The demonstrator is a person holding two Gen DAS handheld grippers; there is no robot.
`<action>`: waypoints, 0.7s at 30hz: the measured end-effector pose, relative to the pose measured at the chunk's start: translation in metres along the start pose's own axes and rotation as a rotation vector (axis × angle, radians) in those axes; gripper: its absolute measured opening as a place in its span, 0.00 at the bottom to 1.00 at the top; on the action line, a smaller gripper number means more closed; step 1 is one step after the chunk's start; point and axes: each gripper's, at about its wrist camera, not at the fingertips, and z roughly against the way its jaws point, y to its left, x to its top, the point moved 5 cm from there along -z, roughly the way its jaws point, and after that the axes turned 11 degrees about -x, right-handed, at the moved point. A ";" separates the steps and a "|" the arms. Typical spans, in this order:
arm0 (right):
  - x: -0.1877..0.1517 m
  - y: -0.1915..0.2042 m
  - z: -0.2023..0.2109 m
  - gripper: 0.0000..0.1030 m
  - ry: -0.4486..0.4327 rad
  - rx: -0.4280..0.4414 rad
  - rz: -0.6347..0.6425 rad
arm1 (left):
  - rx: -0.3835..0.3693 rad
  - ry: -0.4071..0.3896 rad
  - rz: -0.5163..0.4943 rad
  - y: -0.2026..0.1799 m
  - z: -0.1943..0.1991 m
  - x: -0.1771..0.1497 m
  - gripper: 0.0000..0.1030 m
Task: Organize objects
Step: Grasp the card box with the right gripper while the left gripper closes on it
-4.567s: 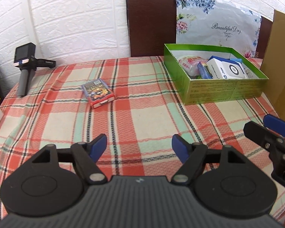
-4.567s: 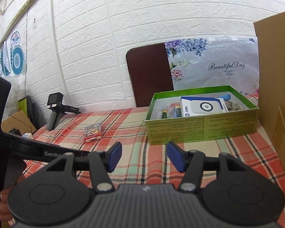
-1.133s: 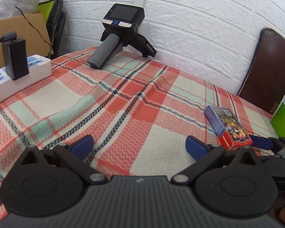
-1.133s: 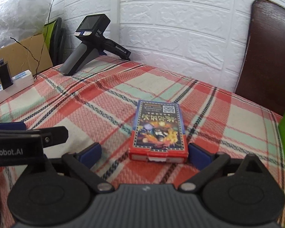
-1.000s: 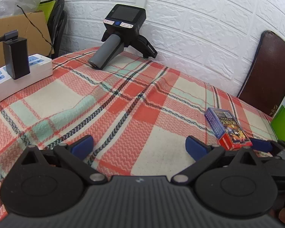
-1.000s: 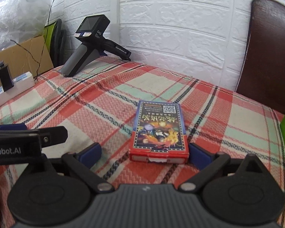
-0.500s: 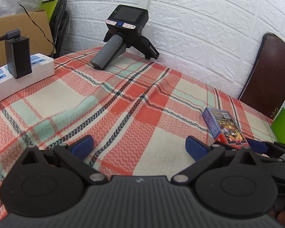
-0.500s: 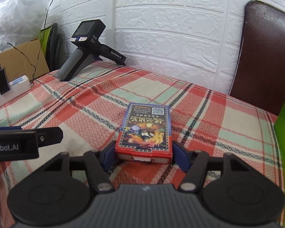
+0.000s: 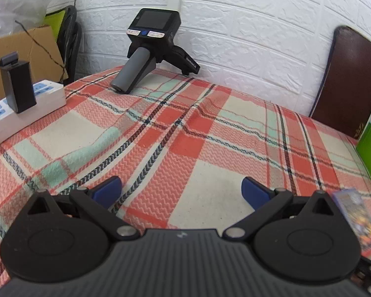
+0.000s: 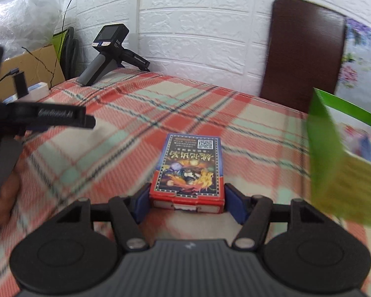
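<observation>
My right gripper (image 10: 186, 204) is shut on a red and blue card box (image 10: 189, 170), its blue pads pressed on the box's two long sides, and holds it above the plaid tablecloth (image 10: 141, 113). The box also shows at the right edge of the left wrist view (image 9: 358, 220). The green box (image 10: 334, 153) is close on the right, blurred. My left gripper (image 9: 181, 189) is open and empty, low over the cloth (image 9: 185, 133).
A black handheld device with a screen (image 9: 148, 47) rests at the back by the white brick wall. A white power strip with a black adapter (image 9: 19, 104) lies at the left. A brown chair back (image 9: 348, 79) stands behind the table.
My right gripper has closed on the card box, lifted it and carried it right toward the green box. In the left wrist view the box has shifted right and nearer.
</observation>
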 end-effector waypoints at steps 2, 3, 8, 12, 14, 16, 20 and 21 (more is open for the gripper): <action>-0.017 -0.018 0.019 0.60 0.001 -0.033 -0.011 | -0.002 0.010 -0.041 -0.006 0.000 -0.002 1.00; -0.025 -0.028 0.029 0.60 0.002 -0.054 -0.019 | -0.014 0.022 -0.067 -0.011 0.000 -0.004 1.00; -0.066 -0.069 0.074 0.60 0.025 -0.132 -0.126 | -0.075 0.091 -0.223 -0.052 0.014 -0.021 1.00; -0.082 -0.078 0.092 0.60 0.018 -0.149 -0.167 | -0.254 0.176 -0.202 -0.105 0.041 -0.044 1.00; -0.084 -0.079 0.094 0.60 0.013 -0.143 -0.178 | -0.341 0.221 -0.246 -0.140 0.052 -0.053 1.00; -0.084 -0.081 0.094 0.62 0.010 -0.130 -0.191 | -0.385 0.245 -0.316 -0.173 0.063 -0.058 1.00; -0.086 -0.086 0.096 0.63 -0.004 -0.098 -0.226 | -0.481 0.367 -0.302 -0.208 0.063 -0.063 1.00; -0.086 -0.087 0.097 0.64 -0.008 -0.087 -0.235 | -0.500 0.414 -0.278 -0.212 0.060 -0.065 1.00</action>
